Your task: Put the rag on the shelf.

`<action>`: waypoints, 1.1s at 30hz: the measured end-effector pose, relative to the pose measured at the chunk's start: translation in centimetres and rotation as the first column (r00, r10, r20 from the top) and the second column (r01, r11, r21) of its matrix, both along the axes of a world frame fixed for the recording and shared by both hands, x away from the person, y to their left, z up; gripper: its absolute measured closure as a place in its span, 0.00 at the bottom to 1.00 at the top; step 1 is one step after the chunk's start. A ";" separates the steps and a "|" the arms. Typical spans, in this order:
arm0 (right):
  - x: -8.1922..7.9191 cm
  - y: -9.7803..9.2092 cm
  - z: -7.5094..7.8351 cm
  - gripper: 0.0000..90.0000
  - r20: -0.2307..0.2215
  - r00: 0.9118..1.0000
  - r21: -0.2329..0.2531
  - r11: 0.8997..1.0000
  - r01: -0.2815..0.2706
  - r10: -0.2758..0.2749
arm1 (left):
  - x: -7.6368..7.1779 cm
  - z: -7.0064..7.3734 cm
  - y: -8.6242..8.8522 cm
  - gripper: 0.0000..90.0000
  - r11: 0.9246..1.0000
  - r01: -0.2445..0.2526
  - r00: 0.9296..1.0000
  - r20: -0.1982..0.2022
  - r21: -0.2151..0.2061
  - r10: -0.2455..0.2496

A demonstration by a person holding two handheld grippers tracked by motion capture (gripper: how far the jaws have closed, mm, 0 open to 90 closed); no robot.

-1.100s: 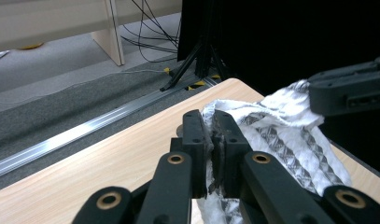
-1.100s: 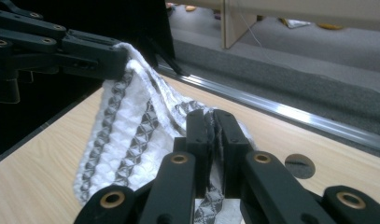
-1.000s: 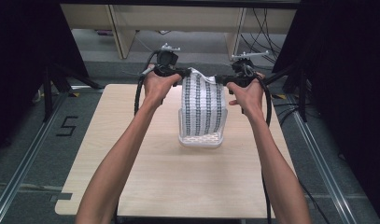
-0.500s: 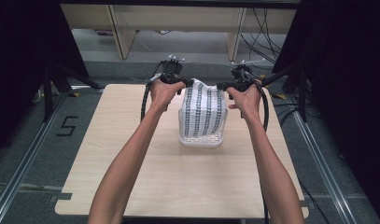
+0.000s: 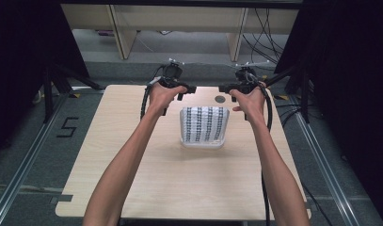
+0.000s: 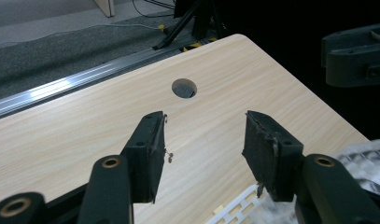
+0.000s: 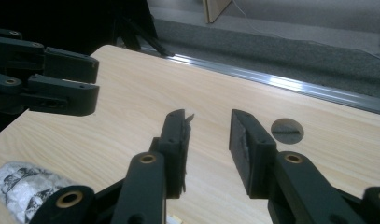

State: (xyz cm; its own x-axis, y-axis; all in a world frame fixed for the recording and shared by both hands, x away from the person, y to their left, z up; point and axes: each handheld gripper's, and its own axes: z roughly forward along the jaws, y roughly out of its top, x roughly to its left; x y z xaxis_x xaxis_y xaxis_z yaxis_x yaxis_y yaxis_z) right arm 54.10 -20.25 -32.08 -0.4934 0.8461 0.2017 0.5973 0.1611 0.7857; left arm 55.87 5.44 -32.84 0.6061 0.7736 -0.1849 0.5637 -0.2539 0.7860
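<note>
Two open tongs [image 5: 188, 89] [image 5: 224, 88], one patterned cloth [image 5: 204, 125]

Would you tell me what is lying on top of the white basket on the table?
A patterned black-and-white cloth lies draped over the white basket, covering its top. Only the basket's near rim shows; whatever is inside is hidden by the cloth. Both grippers are open above the table.

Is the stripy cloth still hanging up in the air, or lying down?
Lying down. The stripy cloth rests draped over the white basket on the table; the left gripper and right gripper are open, holding nothing.
</note>
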 end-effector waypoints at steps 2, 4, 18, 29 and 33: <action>-0.3 0.0 0.2 0.73 0.001 1.000 0.003 1.000 0.000 0.000 | -0.1 0.1 0.1 0.53 1.000 0.003 1.000 0.000 0.001 -0.003; -0.3 -0.2 0.2 0.71 0.022 1.000 -0.010 1.000 -0.019 0.019 | -0.6 0.3 0.7 0.52 1.000 0.001 1.000 0.003 -0.019 0.000; -2.5 0.4 1.3 0.59 0.069 0.992 -0.045 0.994 -0.100 0.103 | -2.5 -0.1 2.8 0.36 1.000 0.003 1.000 -0.031 -0.011 -0.003; -3.8 0.8 1.2 0.54 0.077 0.990 -0.052 0.992 -0.118 0.121 | -4.4 0.3 3.7 0.31 0.999 0.036 0.999 -0.020 -0.015 -0.036; -4.0 0.9 1.3 0.44 0.061 0.992 -0.038 0.994 -0.104 0.106 | -4.8 0.6 3.9 0.27 0.999 0.037 0.999 -0.007 -0.010 -0.037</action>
State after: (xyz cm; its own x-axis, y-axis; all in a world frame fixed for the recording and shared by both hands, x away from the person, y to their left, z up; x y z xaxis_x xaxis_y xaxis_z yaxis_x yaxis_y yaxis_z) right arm 50.07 -19.35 -30.79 -0.5906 0.7949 0.1391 0.5252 0.2477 0.8141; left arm 51.05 9.33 -32.28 0.6327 0.7489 -0.1971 0.5602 -0.2668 0.7842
